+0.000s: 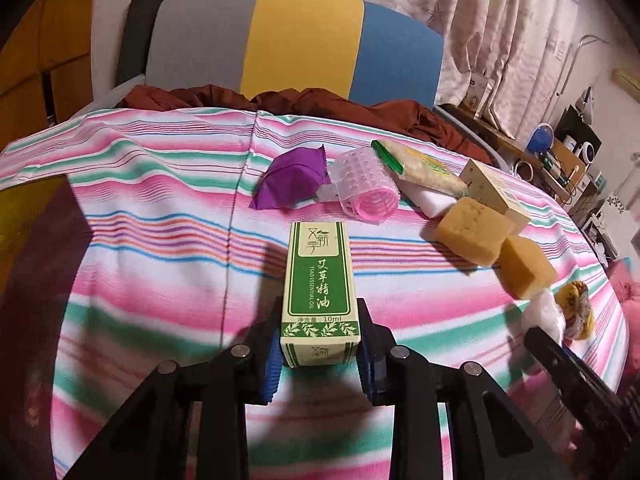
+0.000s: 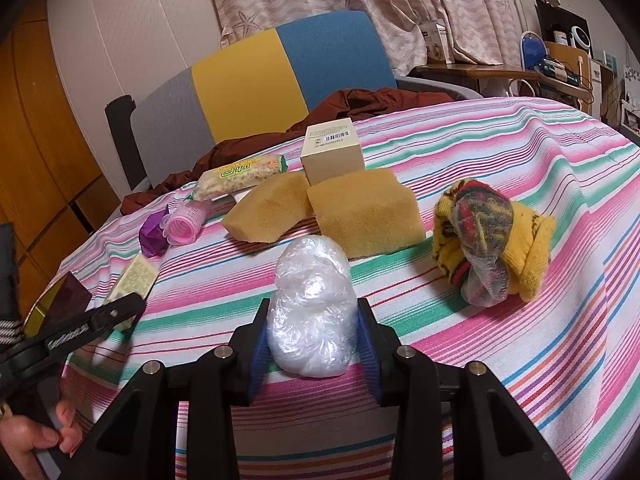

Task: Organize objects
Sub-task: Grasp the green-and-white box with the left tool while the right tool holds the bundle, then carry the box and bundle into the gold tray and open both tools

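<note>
A: Start at the left tongs [image 1: 320,340]. What are they doing?

B: They are clamped on the near end of the green essential-oil box [image 1: 318,292], blue pads pressed to both long sides. The box lies flat on the striped cloth [image 1: 160,280], pointing away, so a grip at its end is likely the easiest way to lift or slide it.

A: And the right tongs [image 2: 310,344]?

B: Closed around the crumpled plastic bag [image 2: 312,308], which bulges between the pads. It is soft, so I judge the squeeze is what keeps it from slipping.

A: What lies beyond?

B: Far from the oil box sit a purple wrapper [image 1: 288,180] and, touching it, a pink hair roller [image 1: 368,188]. To the right come a snack bar [image 1: 424,168], a white block [image 1: 424,196] under it, a cream carton [image 1: 492,192] and two yellow sponges [image 1: 472,236], touching one another. Right of the bag is a yellow knitted bundle [image 2: 492,240]. They look gathered loosely, not yet sorted.

A: Anything hard to make out?

B: Plenty. No bin or tray shows, so where things belong is unclear. What the cloth covers, bed or counter, I cannot tell. The bag's contents are hidden. A hand [image 2: 28,440] is cut off at the near left edge, and the dark thing [image 2: 66,300] by it is unreadable. A red-brown cloth [image 1: 320,100] hides the chair [image 1: 304,40] seat.
</note>
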{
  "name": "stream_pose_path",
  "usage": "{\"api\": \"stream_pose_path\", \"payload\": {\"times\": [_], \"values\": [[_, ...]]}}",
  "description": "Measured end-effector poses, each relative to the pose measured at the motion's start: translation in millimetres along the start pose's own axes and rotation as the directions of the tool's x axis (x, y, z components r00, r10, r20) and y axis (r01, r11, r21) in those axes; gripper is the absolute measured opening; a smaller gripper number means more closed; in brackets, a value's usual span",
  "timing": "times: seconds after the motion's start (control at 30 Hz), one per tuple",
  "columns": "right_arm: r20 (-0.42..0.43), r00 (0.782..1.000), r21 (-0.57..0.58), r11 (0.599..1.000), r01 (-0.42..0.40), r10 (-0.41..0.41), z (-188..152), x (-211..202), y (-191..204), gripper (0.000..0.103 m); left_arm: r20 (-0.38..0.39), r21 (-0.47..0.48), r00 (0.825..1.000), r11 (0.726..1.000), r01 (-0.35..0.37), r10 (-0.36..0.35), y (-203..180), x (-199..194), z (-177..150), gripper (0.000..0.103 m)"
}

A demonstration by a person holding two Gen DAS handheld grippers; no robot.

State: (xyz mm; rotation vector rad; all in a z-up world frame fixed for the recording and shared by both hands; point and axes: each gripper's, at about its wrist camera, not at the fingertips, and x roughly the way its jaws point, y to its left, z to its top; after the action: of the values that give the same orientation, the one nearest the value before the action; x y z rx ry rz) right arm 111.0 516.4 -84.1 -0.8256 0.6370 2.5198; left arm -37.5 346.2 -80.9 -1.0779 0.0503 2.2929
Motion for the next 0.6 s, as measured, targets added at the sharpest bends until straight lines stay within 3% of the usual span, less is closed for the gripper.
{"api": "stream_pose_path", "payload": {"times": [0.2,0.4,0.6], "values": [[0.003,1.0,-0.014,1.0,0.023,-0.023,-0.1,-0.6,2.9,0.038,0.023,-0.03,1.0,1.0,0.01,-0.009,12.3,-19.5,-16.7,0.031],[0.007,0.999,-0.028,0.999,0.042,-0.041,-0.9,-1.6,5.7,0.039,0.047,0.025,0.999,1.0,0.007,-0.008,11.7,-45.6,-39.2,0.031],[0.008,0.998,-0.049,0.997,0.06,-0.059,-1.5,-1.7,8.8,0.038,0.105,0.04,0.993,0.998,0.052,-0.056,18.1,-90.1,-58.1,0.031]]}}
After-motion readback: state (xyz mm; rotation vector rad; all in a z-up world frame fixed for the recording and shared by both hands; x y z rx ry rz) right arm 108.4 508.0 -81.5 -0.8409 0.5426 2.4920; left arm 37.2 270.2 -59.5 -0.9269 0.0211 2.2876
